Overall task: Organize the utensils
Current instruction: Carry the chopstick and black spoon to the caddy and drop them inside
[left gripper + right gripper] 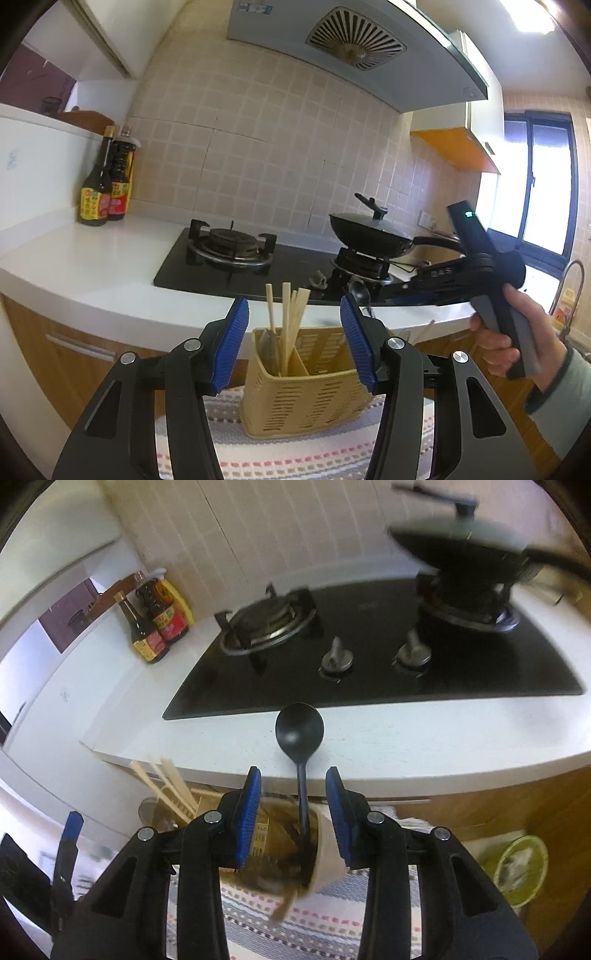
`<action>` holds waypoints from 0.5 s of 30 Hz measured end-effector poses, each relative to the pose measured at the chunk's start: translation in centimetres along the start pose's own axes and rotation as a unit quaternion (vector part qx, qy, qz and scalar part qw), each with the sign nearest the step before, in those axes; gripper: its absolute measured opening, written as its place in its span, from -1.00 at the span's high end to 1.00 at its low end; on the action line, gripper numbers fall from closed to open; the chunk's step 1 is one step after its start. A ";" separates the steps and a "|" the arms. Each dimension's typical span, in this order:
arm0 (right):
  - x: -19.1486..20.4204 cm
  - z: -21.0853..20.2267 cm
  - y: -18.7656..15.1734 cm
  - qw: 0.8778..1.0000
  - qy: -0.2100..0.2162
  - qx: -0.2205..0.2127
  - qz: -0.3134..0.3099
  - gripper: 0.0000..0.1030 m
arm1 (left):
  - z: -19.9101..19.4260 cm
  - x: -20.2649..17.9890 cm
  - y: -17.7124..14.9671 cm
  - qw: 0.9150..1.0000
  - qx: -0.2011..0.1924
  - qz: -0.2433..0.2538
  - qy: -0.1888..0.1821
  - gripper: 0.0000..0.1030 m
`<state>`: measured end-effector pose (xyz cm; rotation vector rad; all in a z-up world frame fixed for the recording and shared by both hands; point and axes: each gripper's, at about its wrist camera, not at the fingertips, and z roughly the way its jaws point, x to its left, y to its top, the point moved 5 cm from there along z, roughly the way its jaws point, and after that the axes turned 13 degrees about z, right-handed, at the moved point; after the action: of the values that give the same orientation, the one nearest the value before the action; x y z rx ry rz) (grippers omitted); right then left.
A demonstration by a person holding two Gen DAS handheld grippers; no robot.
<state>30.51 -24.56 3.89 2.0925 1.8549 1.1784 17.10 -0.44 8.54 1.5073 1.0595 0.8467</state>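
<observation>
The black plastic ladle-shaped spoon [300, 738] stands handle-down in the right compartment of the tan slotted plastic utensil caddy [303, 398], bowl up. Pale wooden chopsticks [288, 321] lean in the caddy's left compartment. The right tongs [293, 812] are spread on either side of the spoon's thin handle, pads apparently clear of it. The left tongs [295, 332] are spread too, in front of the caddy and pinching nothing. The spoon looks light, stiff and smooth; mid-handle seems the surest hold. Beyond the caddy runs the white tabletop [92, 258] with a black gas hob [369, 657]. Behind the caddy, the tabletop's edge sits close and could catch the spoon's bowl.
</observation>
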 end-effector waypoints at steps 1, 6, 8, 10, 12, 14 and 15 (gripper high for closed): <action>-0.2 1.0 0.2 1.000 0.000 0.012 -0.001 0.36 | 0.3 0.2 0.0 1.000 0.001 0.001 0.000 0.03; -0.5 3.5 0.7 0.999 -0.010 0.030 -0.008 0.37 | 2.0 1.2 -0.3 1.000 0.011 -0.006 -0.005 0.03; -0.5 4.1 0.6 0.999 0.005 0.047 -0.005 0.63 | 2.6 1.5 -0.7 1.000 0.016 -0.013 -0.007 0.03; -0.4 4.2 0.8 0.999 0.004 0.044 -0.012 0.86 | 2.9 1.7 -1.0 1.000 0.020 -0.014 -0.006 0.03; -0.1 3.6 0.6 0.999 0.007 0.031 -0.021 0.90 | 3.3 1.8 -1.4 0.999 0.027 -0.017 -0.006 0.03; 0.3 2.2 0.3 0.999 0.004 0.000 -0.032 0.90 | 3.3 1.8 -1.7 0.999 0.030 -0.020 -0.007 0.03; 0.6 1.4 0.1 0.999 0.004 -0.019 -0.040 0.90 | 3.3 1.7 -1.7 0.999 0.031 -0.020 -0.007 0.03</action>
<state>31.47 -23.53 3.23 1.9772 1.8846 1.1963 20.44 0.11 6.18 1.5363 1.1104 0.7816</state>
